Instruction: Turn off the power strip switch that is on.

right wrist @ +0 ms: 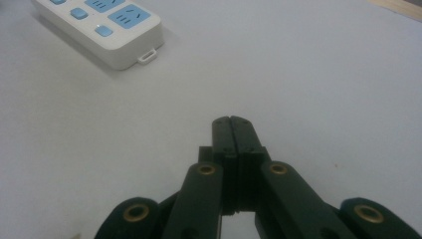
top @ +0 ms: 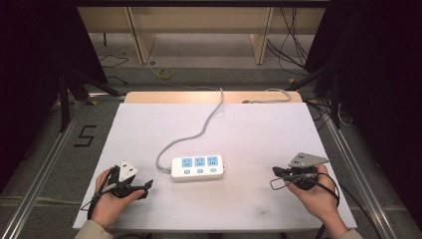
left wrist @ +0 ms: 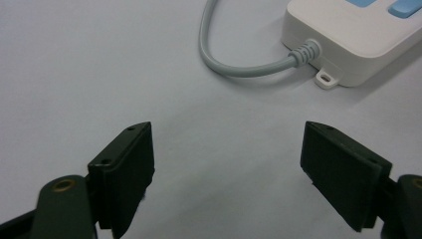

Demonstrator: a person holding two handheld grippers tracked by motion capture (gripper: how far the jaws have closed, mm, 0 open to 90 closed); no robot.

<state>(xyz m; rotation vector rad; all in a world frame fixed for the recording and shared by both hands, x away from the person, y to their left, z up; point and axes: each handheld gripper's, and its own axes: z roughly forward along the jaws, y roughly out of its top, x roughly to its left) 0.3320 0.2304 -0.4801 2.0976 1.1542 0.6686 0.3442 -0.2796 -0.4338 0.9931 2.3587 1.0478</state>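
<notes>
A white power strip (top: 197, 168) with three blue sockets and blue switches lies in the middle of the white table, its grey cable (top: 199, 130) running off the far edge. The strip (left wrist: 358, 35) fills the top right of the left gripper view, cable (left wrist: 234, 62) curling beside it. My left gripper (left wrist: 226, 167) stands open with nothing between its jaws, pointing at the strip's left end. It rests low on the table at front left (top: 147, 185). My right gripper (right wrist: 232, 122) is shut with nothing in it, at front right (top: 275, 172), aimed toward the strip (right wrist: 99, 25).
The white table (top: 259, 134) has bare surface all around the strip. Beyond its far edge are a wooden board (top: 149, 97), floor cables (top: 291, 55) and wooden furniture legs (top: 142, 40). Dark stands flank both sides.
</notes>
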